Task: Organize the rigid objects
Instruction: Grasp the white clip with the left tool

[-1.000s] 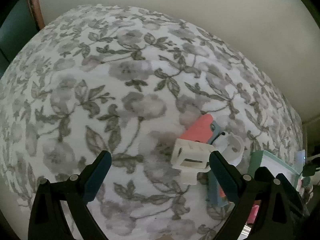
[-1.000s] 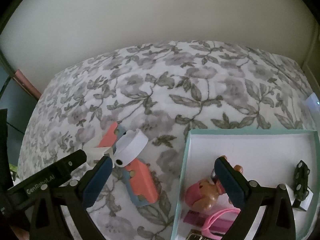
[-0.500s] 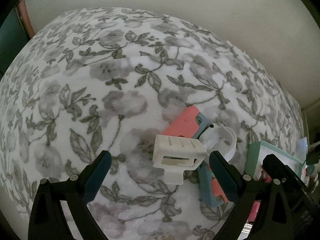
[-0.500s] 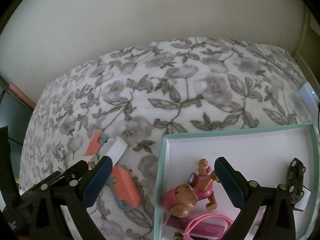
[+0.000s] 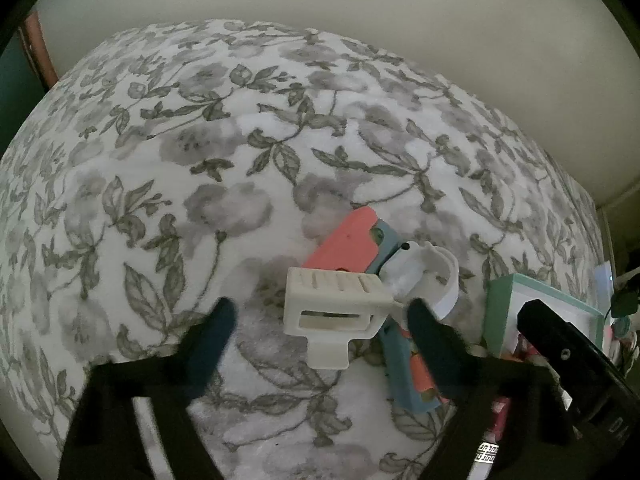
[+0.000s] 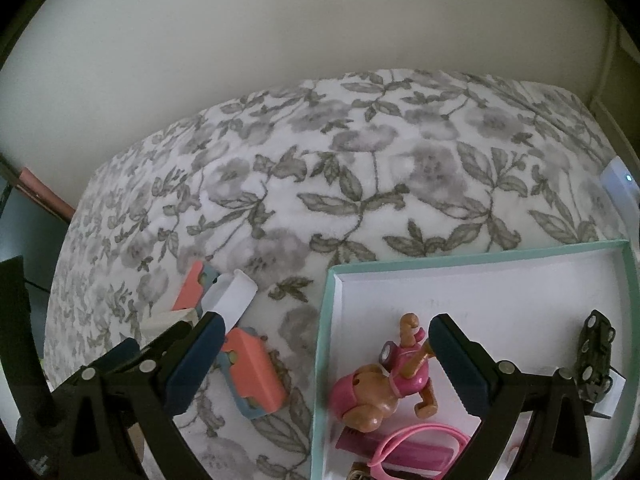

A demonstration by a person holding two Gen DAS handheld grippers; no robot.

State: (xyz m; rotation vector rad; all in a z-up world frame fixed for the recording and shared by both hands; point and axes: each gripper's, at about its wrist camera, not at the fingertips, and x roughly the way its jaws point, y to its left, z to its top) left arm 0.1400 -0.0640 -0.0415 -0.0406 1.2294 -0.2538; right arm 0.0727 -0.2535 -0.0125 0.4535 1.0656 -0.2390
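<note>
A white ribbed plastic clip lies on the flowered blanket, between the fingers of my left gripper. The jaws are closing and blurred, and a gap still shows on each side of the clip. Behind the clip lie a coral and teal toy block and a white ring. My right gripper hangs open over the left part of the teal-rimmed tray. A pink dog toy lies in the tray under it, untouched.
The tray also holds a dark toy car, a pink band and a magenta bar. A second coral and teal piece lies left of the tray. A pale wall stands behind the bed. A white device sits at the far right.
My left gripper has shifted so that the white clip sits centred between its fingers, and the fingers have drawn closer together. The pink dog toy has rolled onto its side in the tray.
</note>
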